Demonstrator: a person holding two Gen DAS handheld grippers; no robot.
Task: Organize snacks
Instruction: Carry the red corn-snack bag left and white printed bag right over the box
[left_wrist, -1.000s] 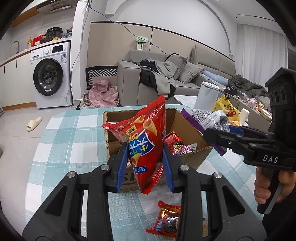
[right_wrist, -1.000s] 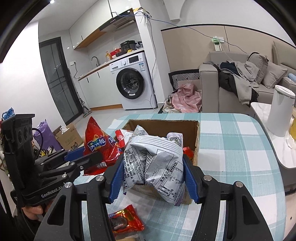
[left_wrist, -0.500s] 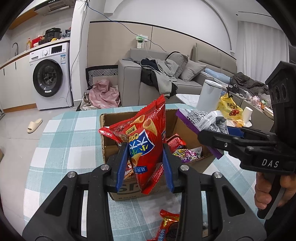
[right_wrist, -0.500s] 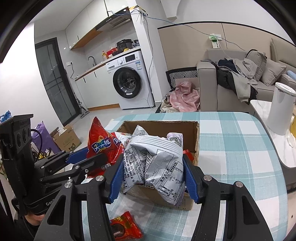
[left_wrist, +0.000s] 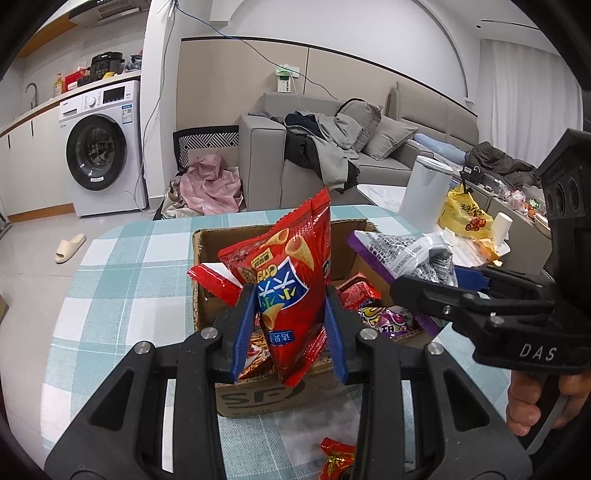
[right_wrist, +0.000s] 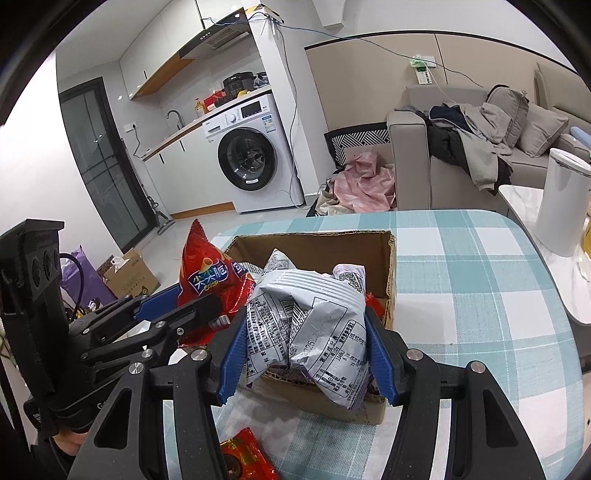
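My left gripper (left_wrist: 290, 325) is shut on a red chip bag (left_wrist: 288, 269) and holds it upright over the near left part of an open cardboard box (left_wrist: 280, 395). My right gripper (right_wrist: 304, 354) is shut on a grey and purple snack bag (right_wrist: 306, 314), held above the box's (right_wrist: 388, 254) near edge. The red bag (right_wrist: 207, 280) and the left gripper (right_wrist: 159, 314) show at the left of the right wrist view. The grey bag (left_wrist: 402, 254) and right gripper (left_wrist: 465, 291) show at the right of the left wrist view. Several snack packets (left_wrist: 384, 317) lie inside the box.
The box stands on a teal checked tablecloth (right_wrist: 480, 280). A small red snack packet (right_wrist: 243, 458) lies on the cloth in front of the box. A white bin (right_wrist: 561, 199) and yellow bag (left_wrist: 465, 214) stand off the table's right. Sofa and washing machine are behind.
Both grippers have moved forward and a little up toward the box, each still holding its bag. The box looks nearer and the loose red packet has slid lower in view.
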